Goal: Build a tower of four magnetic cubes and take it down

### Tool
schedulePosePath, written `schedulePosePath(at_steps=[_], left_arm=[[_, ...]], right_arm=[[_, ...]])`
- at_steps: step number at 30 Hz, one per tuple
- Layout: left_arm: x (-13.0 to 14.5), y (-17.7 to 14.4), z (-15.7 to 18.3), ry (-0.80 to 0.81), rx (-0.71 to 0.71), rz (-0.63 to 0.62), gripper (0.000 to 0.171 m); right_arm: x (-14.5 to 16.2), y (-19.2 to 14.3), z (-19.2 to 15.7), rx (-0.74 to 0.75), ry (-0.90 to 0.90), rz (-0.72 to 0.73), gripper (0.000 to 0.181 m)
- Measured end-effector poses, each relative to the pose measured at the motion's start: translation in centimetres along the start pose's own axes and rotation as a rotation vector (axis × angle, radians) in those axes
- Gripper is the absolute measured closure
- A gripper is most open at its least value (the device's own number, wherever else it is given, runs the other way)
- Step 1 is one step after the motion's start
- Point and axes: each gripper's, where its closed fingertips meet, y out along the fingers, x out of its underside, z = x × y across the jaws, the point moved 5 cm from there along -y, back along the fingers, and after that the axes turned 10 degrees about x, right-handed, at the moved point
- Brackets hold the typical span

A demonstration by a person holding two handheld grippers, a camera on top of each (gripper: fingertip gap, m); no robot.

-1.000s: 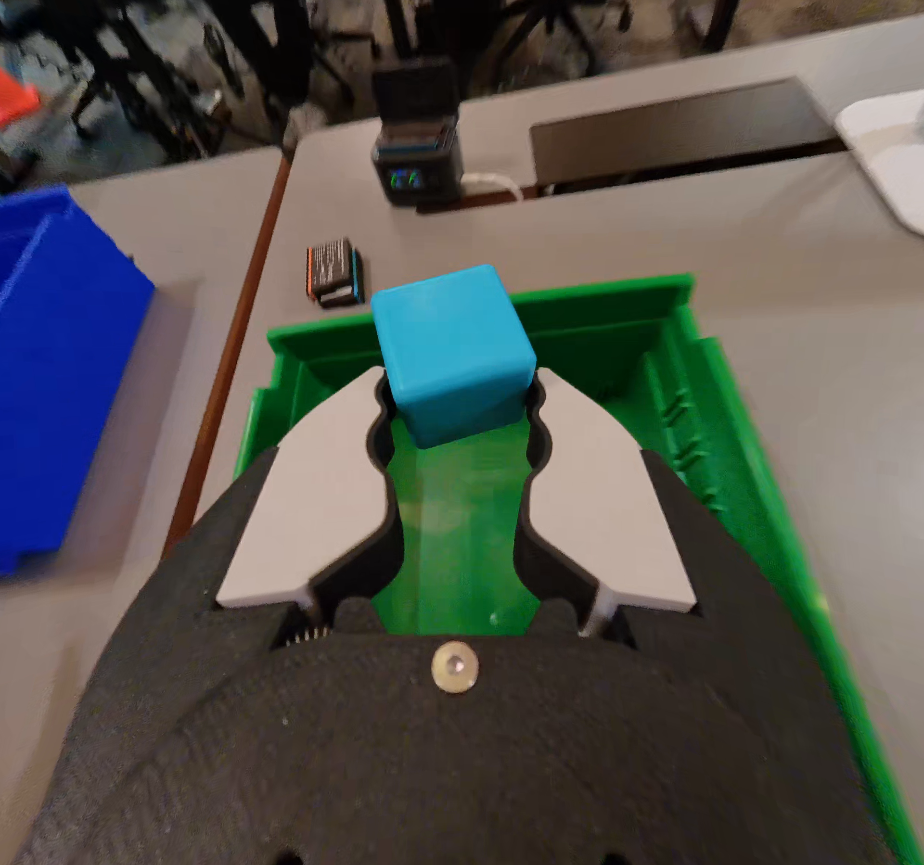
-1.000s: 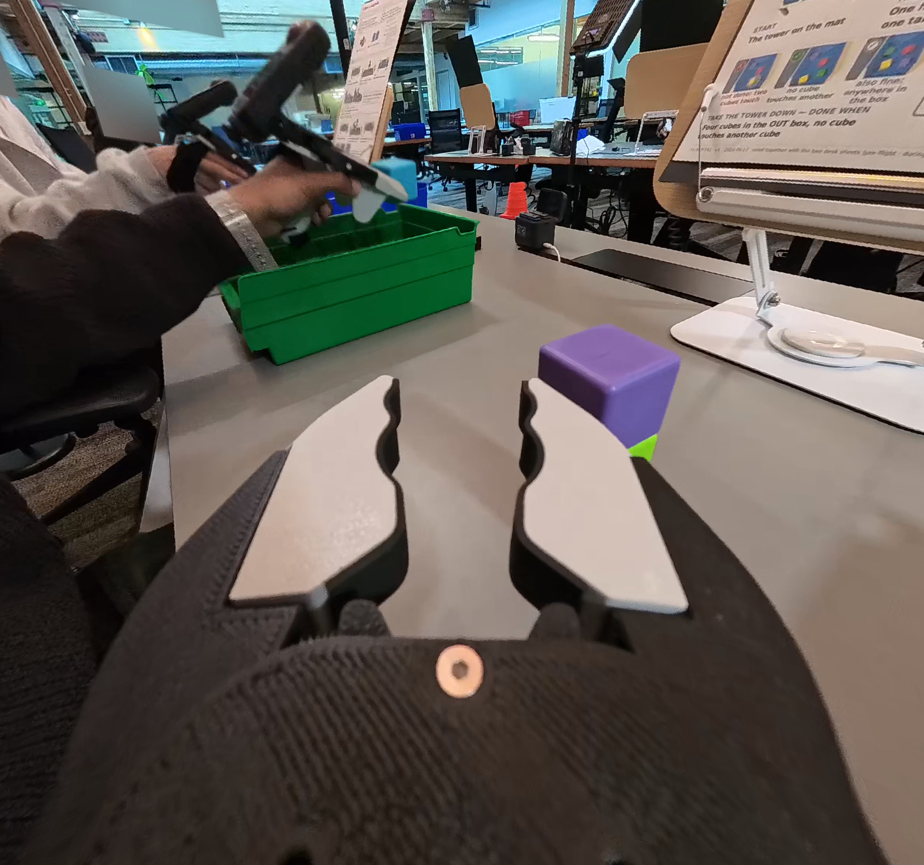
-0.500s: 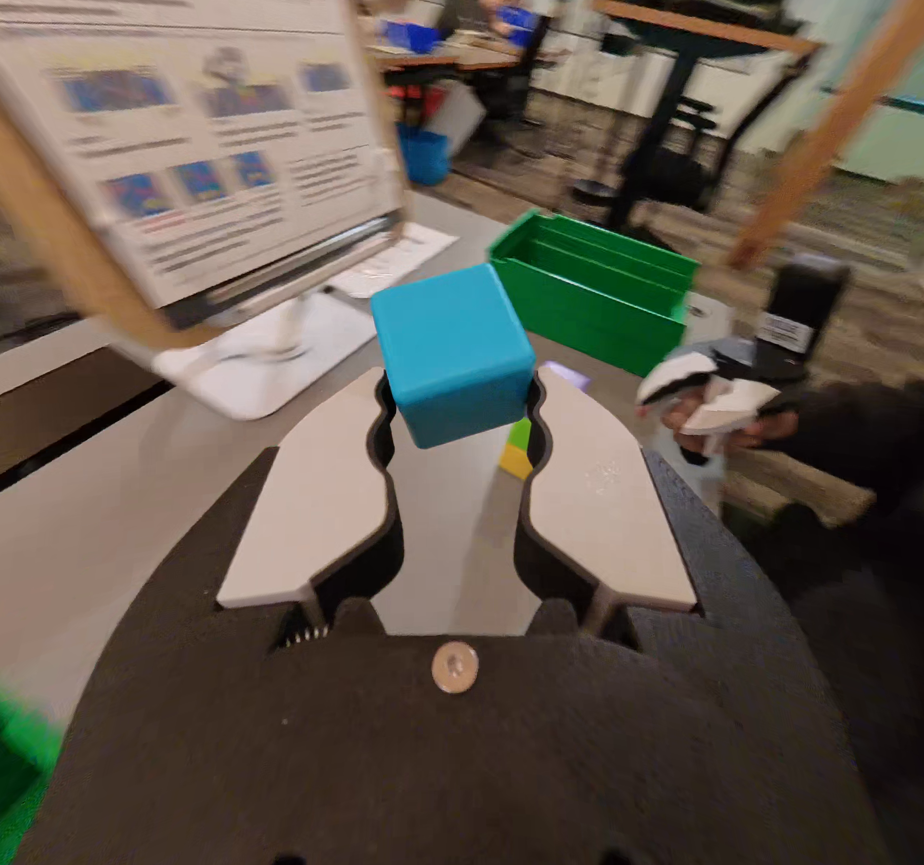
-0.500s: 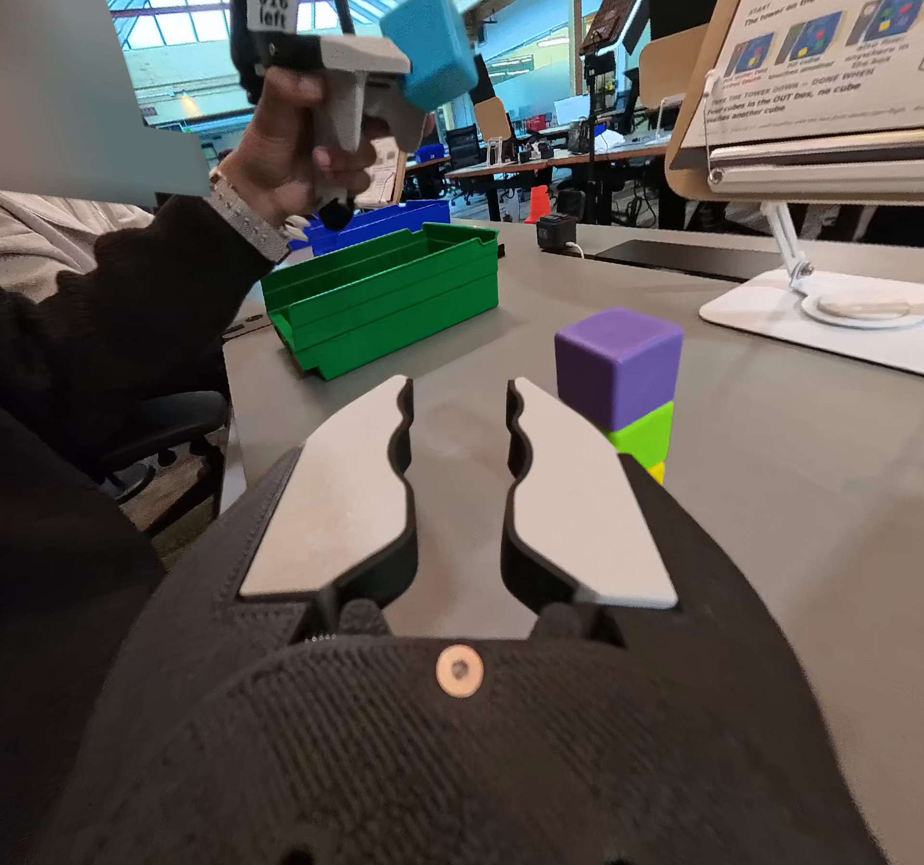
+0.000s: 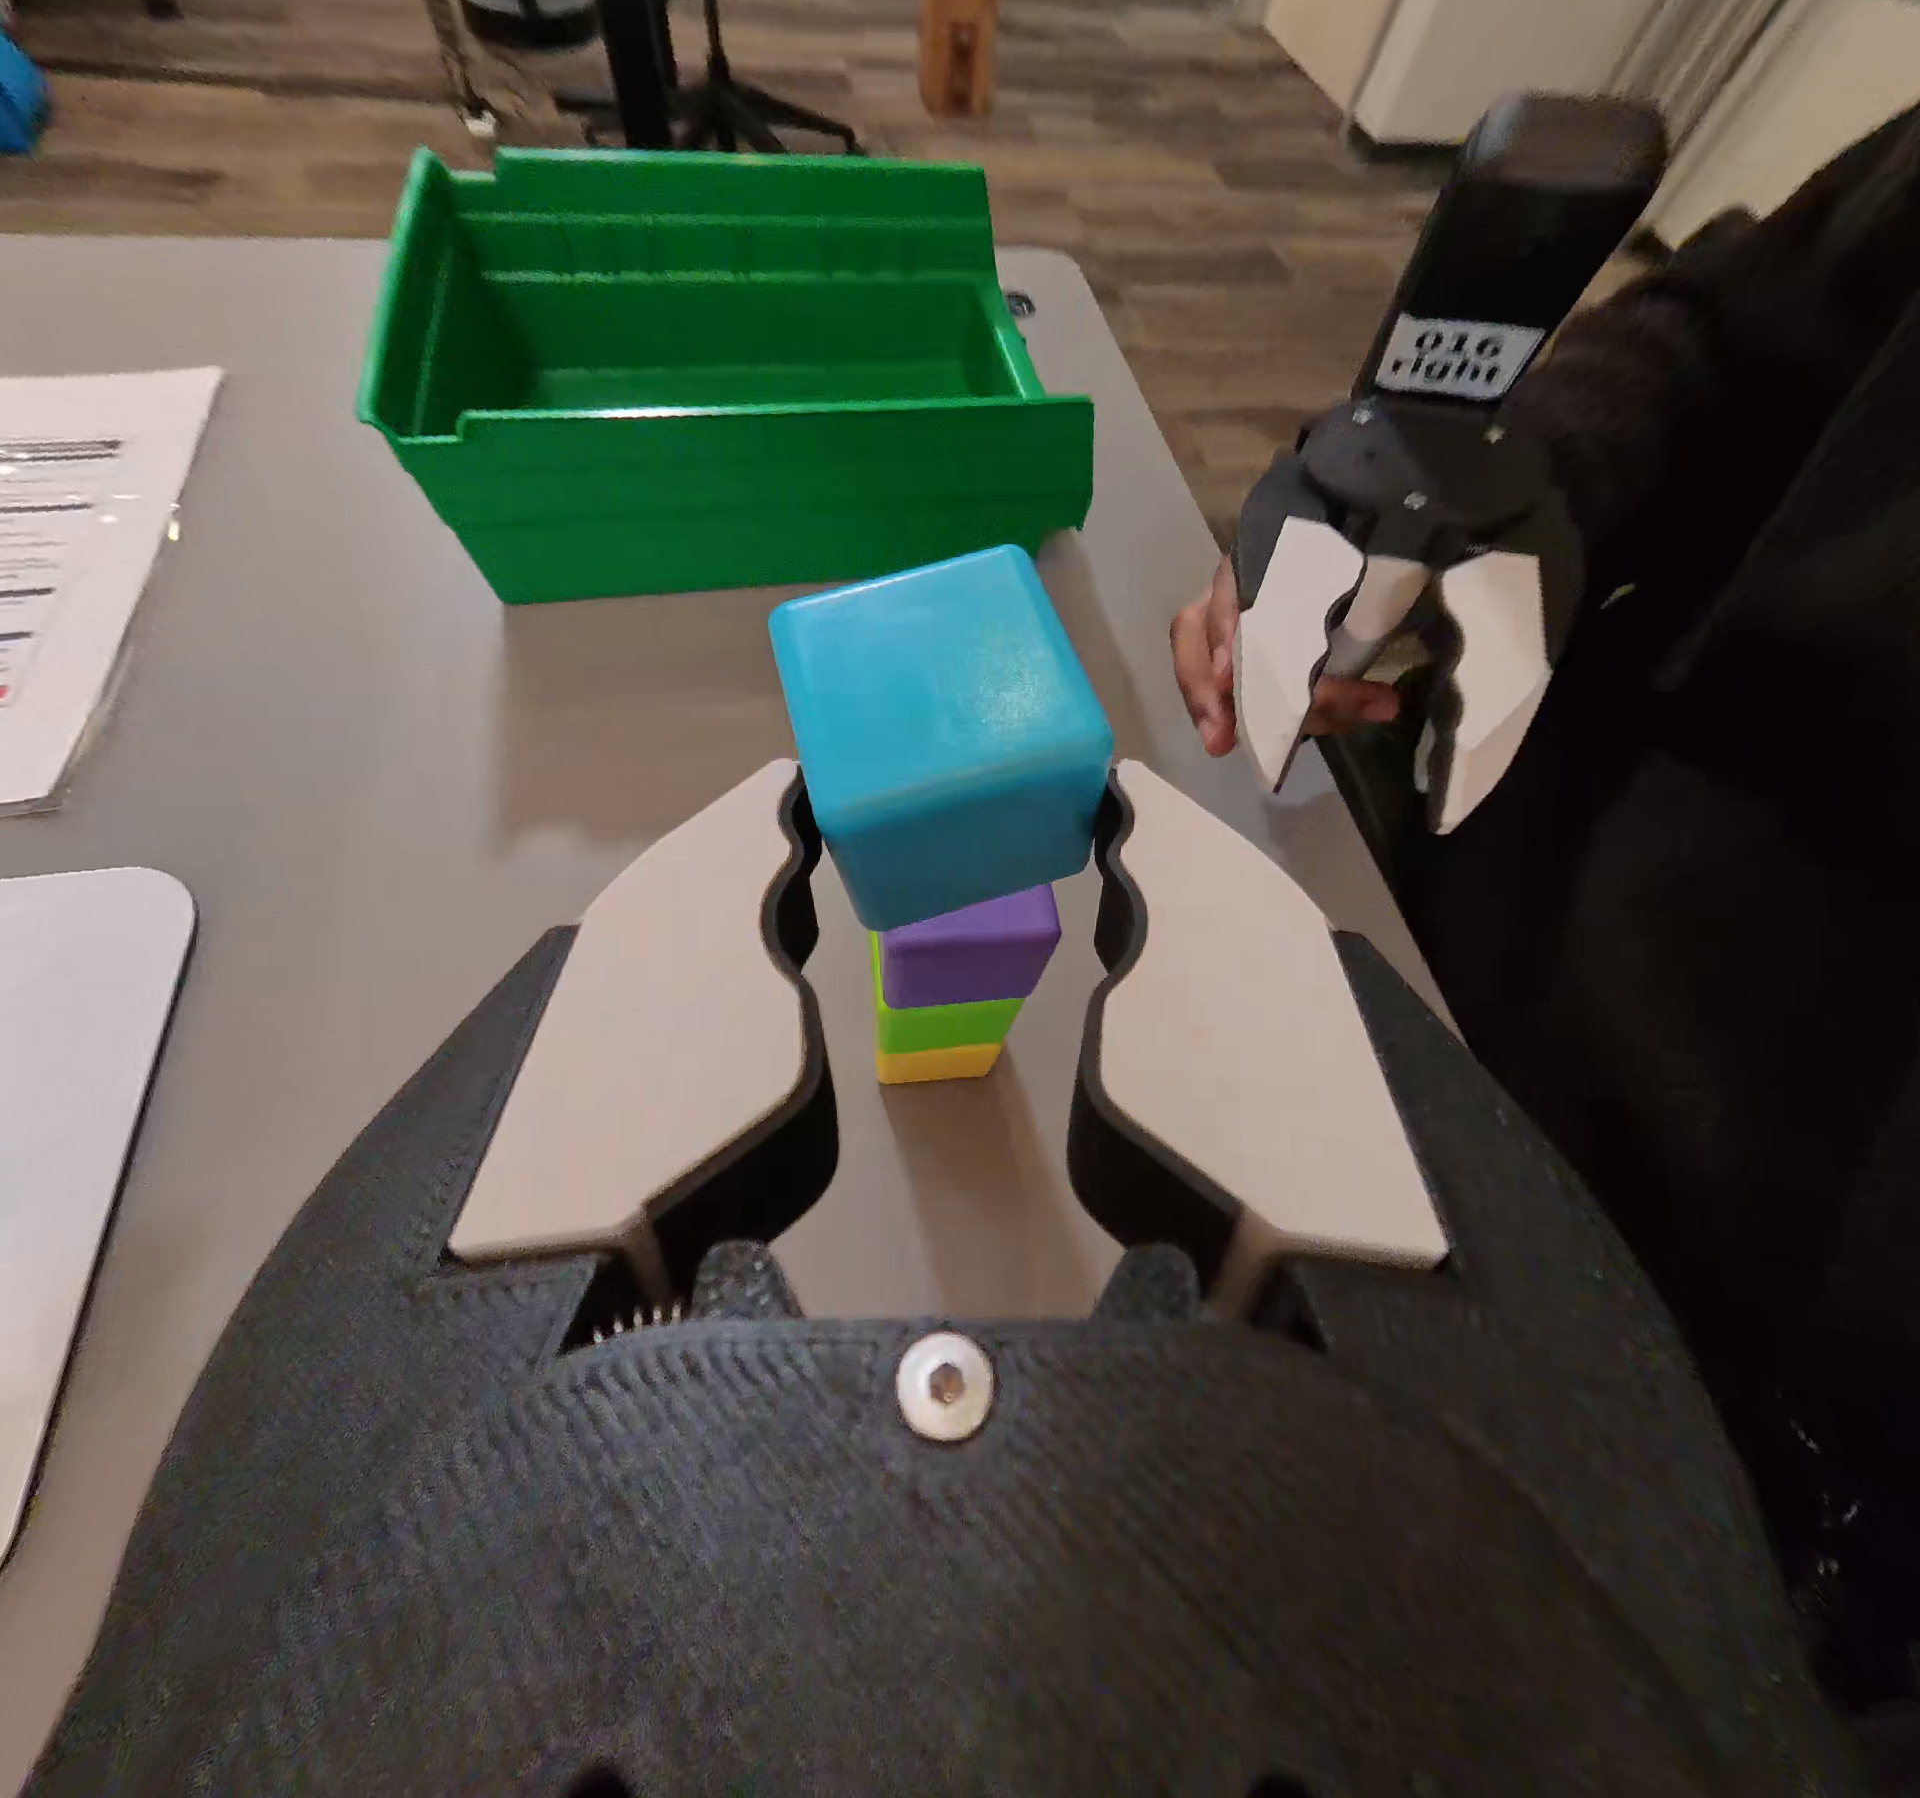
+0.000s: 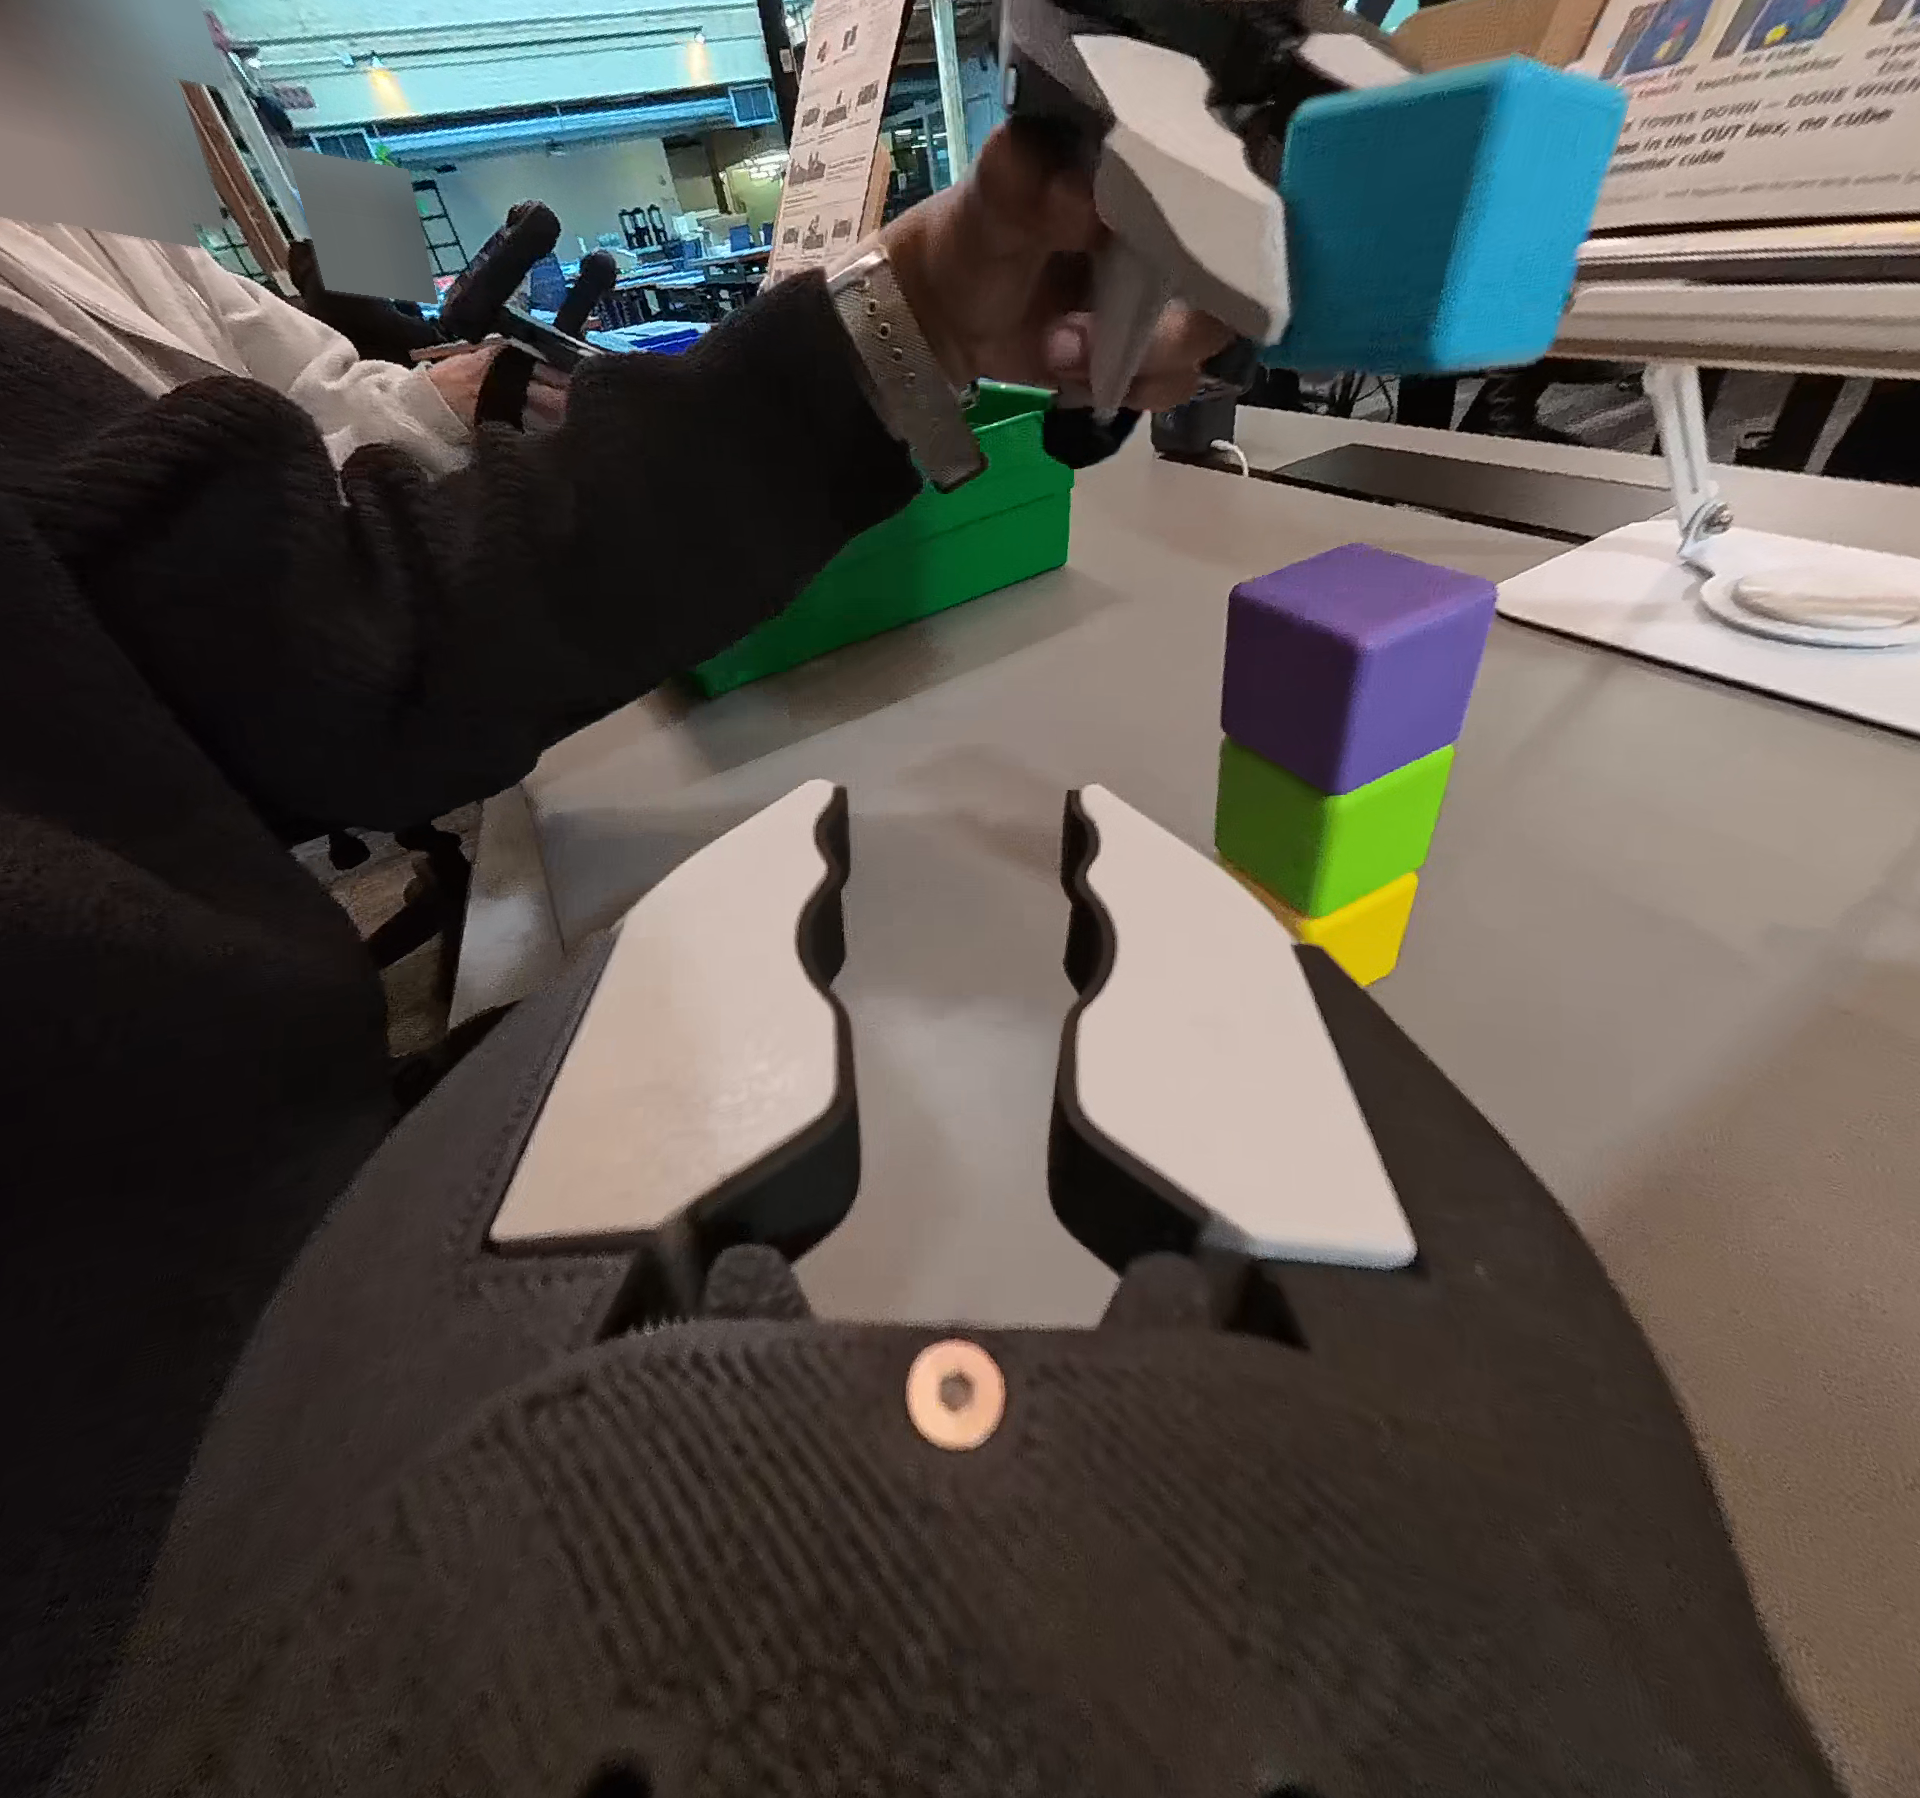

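My left gripper point(image 5: 951, 792) is shut on a blue cube point(image 5: 940, 725) and holds it in the air above a tower of cubes. The tower stands on the grey table point(image 5: 343, 709): a purple cube point(image 5: 971, 948) on a green cube point(image 5: 940, 1021) on a yellow cube point(image 5: 935, 1062). In the right wrist view the left gripper point(image 6: 1195, 190) holds the blue cube point(image 6: 1439, 221) well above the purple cube point(image 6: 1351, 657), the green cube point(image 6: 1330, 829) and the yellow cube point(image 6: 1356, 933). My right gripper point(image 6: 956, 813) is open and empty, low over the table just left of the tower. It also shows in the left wrist view point(image 5: 1382, 668).
A green bin point(image 5: 717, 481) stands on the table beyond the tower, nothing showing inside it. A white stand base point(image 6: 1745, 605) with an instruction board point(image 6: 1766, 65) is at the right. Papers point(image 5: 73, 553) lie at the left. A dark sleeve point(image 6: 416, 553) reaches across.
My left gripper has carried the blue cube from over the green bin across to above the tower. My right gripper has drawn back a little, and its jaws narrowed, then widened slightly.
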Motion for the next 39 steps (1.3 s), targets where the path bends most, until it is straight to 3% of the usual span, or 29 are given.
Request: schedulePosePath(at_steps=[7, 39], left_arm=[[0.6, 2.3, -0.2, 0.019, 0.089, -0.073, 0.119], [3.1, 2.8, -0.5, 0.006, 0.091, -0.111, 0.117]], right_arm=[[0.7, -0.5, 0.1, 0.033, -0.03, -0.036, 0.138], [1.0, -0.5, 0.5, 0.024, 0.017, -0.062, 0.138]])
